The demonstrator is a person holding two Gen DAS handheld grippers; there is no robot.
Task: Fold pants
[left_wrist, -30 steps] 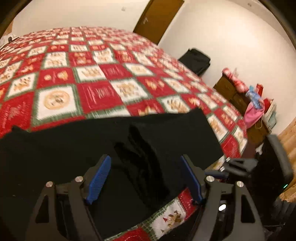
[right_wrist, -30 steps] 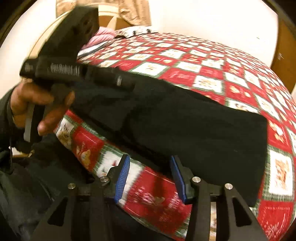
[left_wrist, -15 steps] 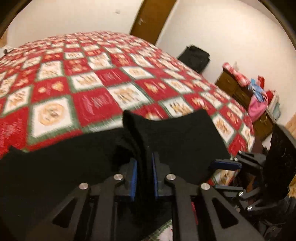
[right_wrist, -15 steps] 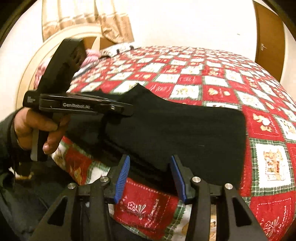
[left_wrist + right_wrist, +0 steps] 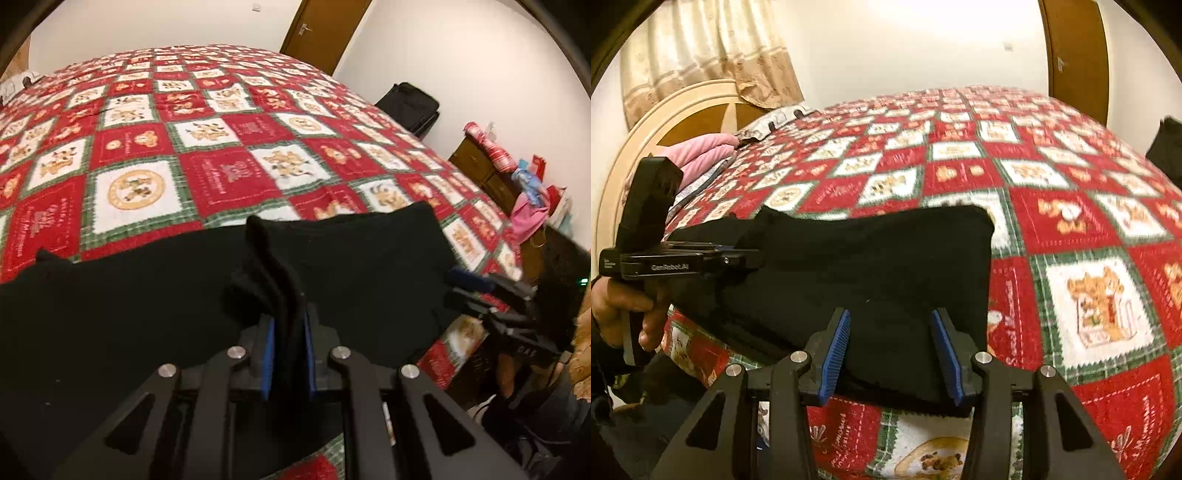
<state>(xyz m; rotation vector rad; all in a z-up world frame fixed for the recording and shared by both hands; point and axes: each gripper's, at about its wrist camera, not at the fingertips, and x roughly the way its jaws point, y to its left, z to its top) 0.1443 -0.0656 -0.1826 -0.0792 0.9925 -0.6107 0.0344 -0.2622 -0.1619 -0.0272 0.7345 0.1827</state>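
Left wrist view: the left gripper (image 5: 289, 345) has its jaws clamped on a bunched ridge of the black pants (image 5: 129, 314), soft and limp (grip folds, not flat cloth).

Right wrist view: the right gripper (image 5: 891, 352) hovers, jaws apart, over the pants' near edge on the quilted bed (image 5: 1089, 236); a door (image 5: 1073, 48) stands beyond.

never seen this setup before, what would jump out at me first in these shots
The loud red, white and green patchwork quilt covers the whole bed and fills both views. On its near edge lies a pair of black pants, a dark slab against the pattern. The left gripper is shut on a raised fold of that cloth, while the right gripper hovers open over the pants' near end.
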